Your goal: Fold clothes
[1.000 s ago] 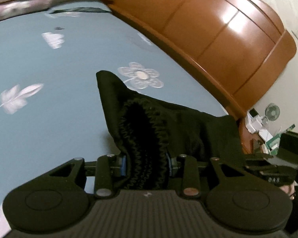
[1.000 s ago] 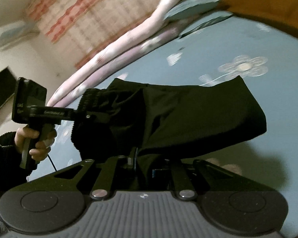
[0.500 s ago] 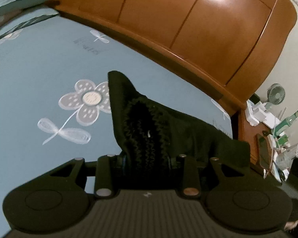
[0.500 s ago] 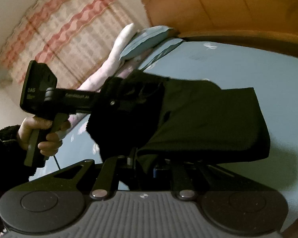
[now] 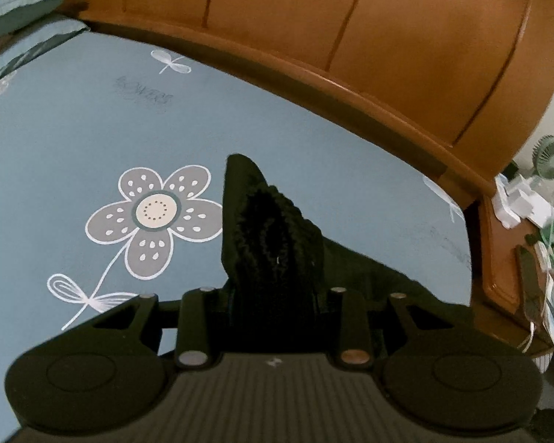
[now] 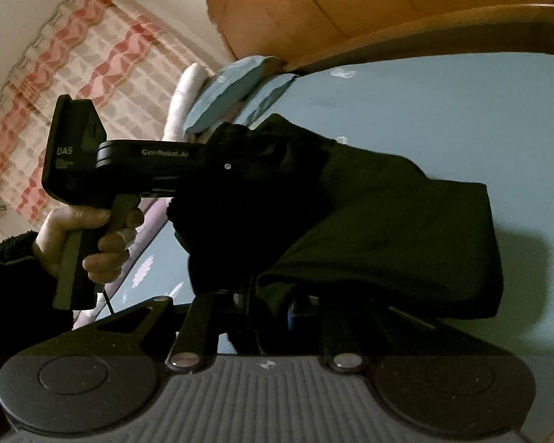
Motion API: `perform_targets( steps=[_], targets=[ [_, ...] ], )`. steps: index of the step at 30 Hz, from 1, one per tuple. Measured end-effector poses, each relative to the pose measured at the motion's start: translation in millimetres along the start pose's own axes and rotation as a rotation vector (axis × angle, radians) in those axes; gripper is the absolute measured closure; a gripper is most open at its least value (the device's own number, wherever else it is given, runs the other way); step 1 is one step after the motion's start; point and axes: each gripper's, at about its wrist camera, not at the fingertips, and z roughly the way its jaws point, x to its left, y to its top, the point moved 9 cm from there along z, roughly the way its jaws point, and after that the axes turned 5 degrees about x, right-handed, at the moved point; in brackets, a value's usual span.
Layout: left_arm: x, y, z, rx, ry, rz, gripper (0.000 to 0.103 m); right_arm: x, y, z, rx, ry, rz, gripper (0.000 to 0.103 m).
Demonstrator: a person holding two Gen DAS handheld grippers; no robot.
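The bed [image 5: 74, 129] carries everything here, covered by a blue-grey sheet [image 5: 277, 122] printed with pale motifs. Ahead and to the left of the left gripper's fingers sits a large grey flower print [image 5: 153, 217] with a white stem trailing back toward the gripper body. Beyond it, a wooden headboard [image 5: 351, 18] curves along the bed's far edge. At the far left, blue-green pillows [image 5: 22, 3] rest on the sheet against the headboard. In the right wrist view, the same pillows [image 6: 232, 88] lie ahead of the gripper, and a shadow [image 6: 528, 258] falls on the sheet to the right.
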Motion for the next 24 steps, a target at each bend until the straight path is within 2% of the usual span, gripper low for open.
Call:
perform_targets(
  steps=[4, 7, 9, 11, 12, 14, 15, 18, 22, 24],
  targets=[
    [4.6, 6.6, 5.5, -0.002, 0.011, -0.003, 0.07, -11.5, -0.1, -1.3, 0.001, -0.014, 0.018, 0.08],
    [10.0, 10.0, 7.0, -0.002, 0.044, 0.002, 0.063, -17.2, -4.9, -7.5, 0.01, -0.02, 0.021, 0.077],
    [14.9, 12.7, 6.6, -0.01, 0.071, 0.004, 0.059, -21.1, -8.8, -11.6, 0.017, -0.023, 0.026, 0.069],
    [20.9, 14.1, 4.6, -0.021, 0.121, 0.014, 0.055, -25.8, -15.1, -16.1, 0.025, -0.023, 0.038, 0.052],
    [23.8, 14.1, 3.1, -0.027, 0.149, 0.025, 0.054, -28.8, -18.9, -17.8, 0.031, -0.024, 0.049, 0.049],
    [29.5, 14.1, -0.3, -0.039, 0.206, 0.047, 0.052, -35.0, -25.4, -18.8, 0.044, -0.028, 0.075, 0.033],
    [32.3, 14.2, -2.1, -0.046, 0.235, 0.058, 0.052, -38.7, -28.7, -19.5, 0.05, -0.027, 0.094, 0.031],
    [25.9, -8.6, -6.4, -0.057, 0.216, 0.078, 0.048, -53.5, -36.7, -22.8, 0.065, -0.015, 0.176, 0.02],
    [16.2, -40.8, -12.1, -0.072, 0.182, 0.104, 0.048, -73.7, -41.8, -27.2, 0.069, 0.006, 0.282, 0.018],
    [11.3, -56.9, -15.0, -0.08, 0.166, 0.116, 0.042, -81.0, -40.8, -31.1, 0.052, 0.045, 0.346, 0.017]
  ],
)
